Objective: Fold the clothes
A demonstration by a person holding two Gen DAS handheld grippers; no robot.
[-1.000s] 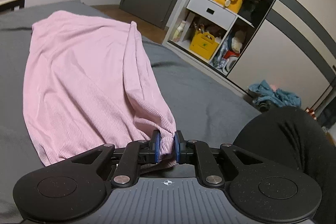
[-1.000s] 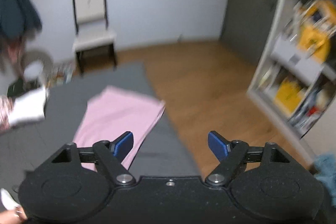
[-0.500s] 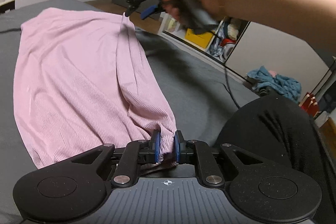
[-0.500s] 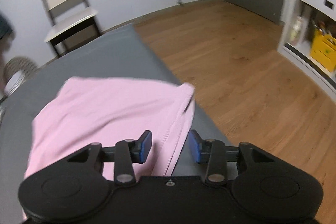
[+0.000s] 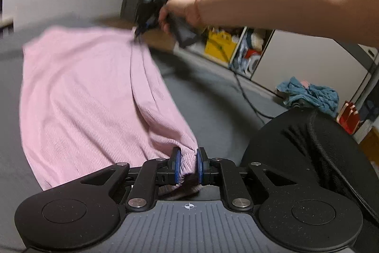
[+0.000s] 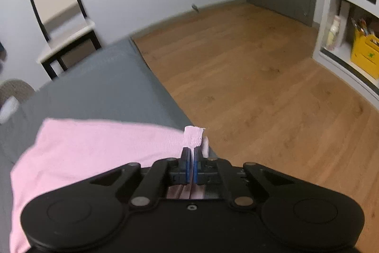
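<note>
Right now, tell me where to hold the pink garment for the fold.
Grip the pink garment at both corners of its right edge, from that side. The left gripper pinches the near corner, the right gripper the far; the raised ridge between them gives a hold.

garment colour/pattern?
Pale pink garment with fine ribbing, no print. Clearest in the left wrist view.
</note>
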